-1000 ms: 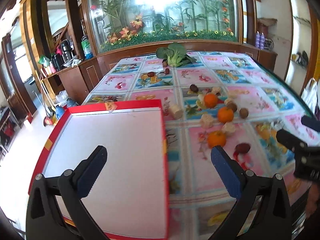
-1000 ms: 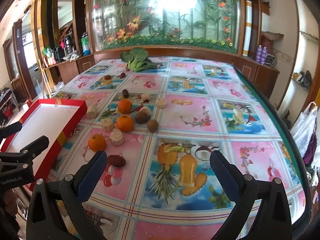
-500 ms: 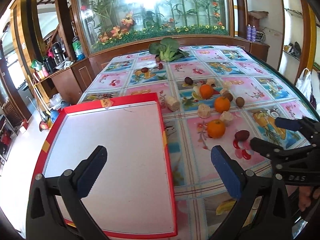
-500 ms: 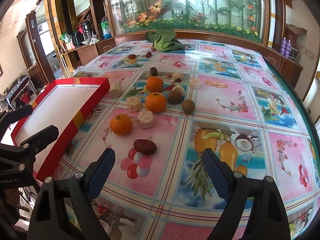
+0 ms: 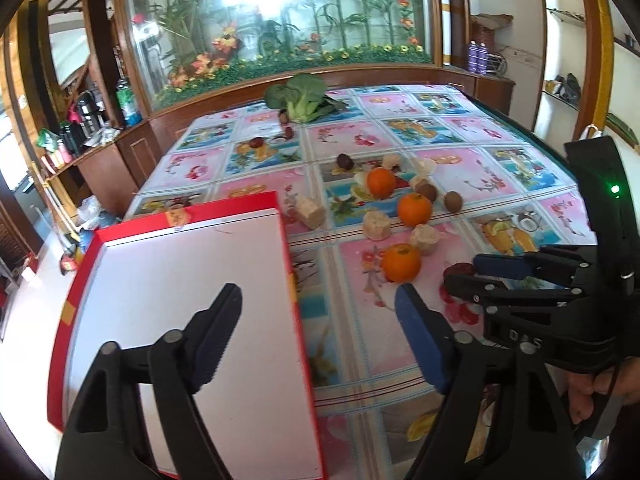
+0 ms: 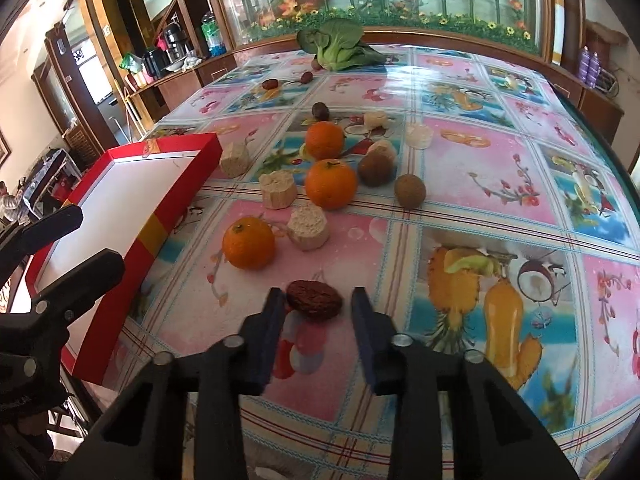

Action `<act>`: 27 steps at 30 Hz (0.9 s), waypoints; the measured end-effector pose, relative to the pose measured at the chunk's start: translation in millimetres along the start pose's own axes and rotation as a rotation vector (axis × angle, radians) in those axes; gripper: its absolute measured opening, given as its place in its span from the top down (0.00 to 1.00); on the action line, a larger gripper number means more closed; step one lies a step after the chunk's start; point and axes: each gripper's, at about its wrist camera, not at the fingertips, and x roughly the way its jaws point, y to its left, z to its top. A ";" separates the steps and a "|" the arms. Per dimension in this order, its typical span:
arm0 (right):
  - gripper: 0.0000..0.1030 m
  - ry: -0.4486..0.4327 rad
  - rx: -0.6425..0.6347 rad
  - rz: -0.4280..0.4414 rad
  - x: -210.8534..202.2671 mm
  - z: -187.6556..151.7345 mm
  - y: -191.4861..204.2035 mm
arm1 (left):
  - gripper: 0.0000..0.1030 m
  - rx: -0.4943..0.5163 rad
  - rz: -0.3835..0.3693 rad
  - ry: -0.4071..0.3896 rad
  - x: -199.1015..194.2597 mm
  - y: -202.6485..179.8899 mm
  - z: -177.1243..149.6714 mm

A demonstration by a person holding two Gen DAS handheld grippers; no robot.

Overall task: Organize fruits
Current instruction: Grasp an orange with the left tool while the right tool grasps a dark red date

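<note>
Only readable writing was "DAS" in white on the body of the right gripper (image 6: 316, 304), seen from the left wrist camera. The red box (image 5: 288, 264) with the white inside sat at the near left of the table (image 6: 500, 168) and had nothing in it.

The right gripper's jaws had just been closing, down to a narrow gap around the dark wrinkled fruit (image 6: 314, 300) on the cloth. The left pad looked to be touching it and the right one stood just off, so not really clamped. The left gripper (image 5: 316, 330) hung over the box's right edge; its jaws had been closing too but were well apart with nothing between them.

Further back: three oranges (image 6: 249, 243), some pale cut chunks (image 6: 309, 227), two brown kiwis (image 6: 409, 191), and a leafy green vegetable (image 6: 338, 46) at the far end.
</note>
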 end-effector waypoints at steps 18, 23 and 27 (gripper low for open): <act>0.72 -0.028 0.098 0.109 -9.8 -8.2 -32.1 | 0.46 0.019 -0.102 0.177 70.9 -37.4 20.5; 0.72 -0.029 0.104 0.117 -10.7 -8.4 -33.0 | 0.48 0.016 -0.136 0.186 76.7 -44.1 20.7; 0.72 -0.030 0.107 0.120 -10.2 -8.5 -33.8 | 0.52 -0.004 -0.151 0.201 86.8 -46.3 20.3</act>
